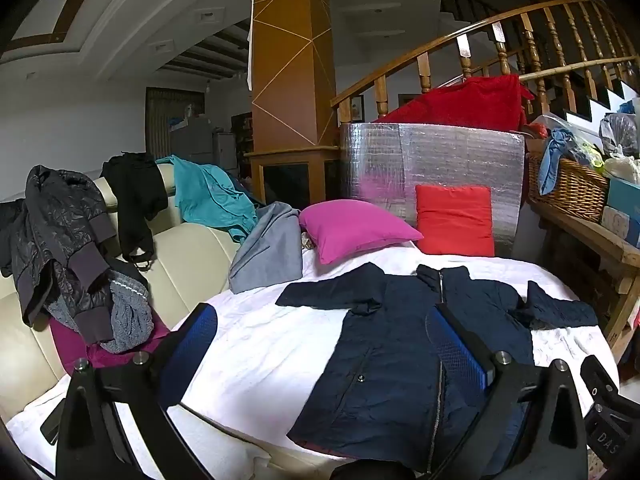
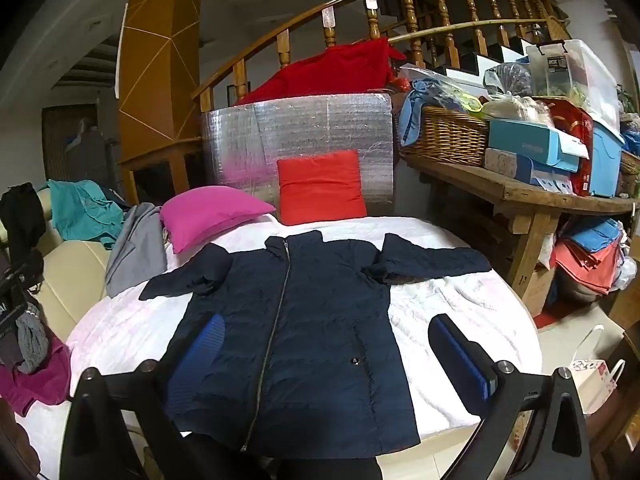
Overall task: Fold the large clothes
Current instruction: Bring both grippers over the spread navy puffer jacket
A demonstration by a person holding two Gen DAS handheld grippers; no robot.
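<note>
Two grippers wide, tilted down, above jacket (image 2: 296,320)

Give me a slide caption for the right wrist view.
Open right tongs hover above a navy zip jacket laid flat, sleeves spread, on a white sheet.

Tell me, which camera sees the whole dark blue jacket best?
The right wrist view. There the navy jacket lies spread flat and centred on the white sheet, both sleeves and the zipper showing. In the left wrist view the jacket sits off to the right, partly hidden behind a gripper finger.
</note>
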